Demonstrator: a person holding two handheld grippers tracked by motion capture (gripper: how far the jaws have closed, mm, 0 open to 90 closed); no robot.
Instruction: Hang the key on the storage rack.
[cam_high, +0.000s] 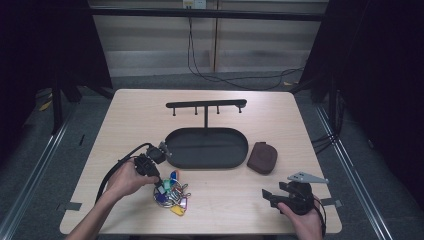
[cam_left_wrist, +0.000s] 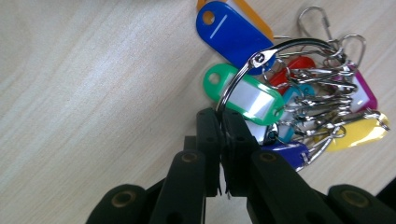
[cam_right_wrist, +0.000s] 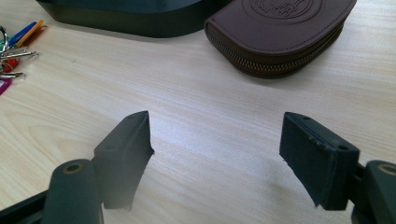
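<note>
1. My left hand (cam_high: 127, 178) holds the left gripper (cam_left_wrist: 223, 122) angled down toward the table; my right gripper (cam_right_wrist: 215, 140) rests low at the near right, jaws wide, holding nothing.
2. Beyond lie a black oval metal tray (cam_high: 207, 148) with a hook rack, and a brown leather zip pouch (cam_high: 262, 157) — both apart from the keys.
3. My left jaws are pinched on the large silver key ring (cam_left_wrist: 243, 77) of a bunch of coloured plastic key tags (cam_high: 171, 195) — lying on the pale wooden table (cam_high: 240, 200), near left of centre.

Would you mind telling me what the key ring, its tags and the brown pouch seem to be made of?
Key ring: shiny metal, bright reflections. Tags: glossy coloured plastic, probably. Brown pouch: matte leather or imitation, embossed, with a brass-coloured zip.
</note>
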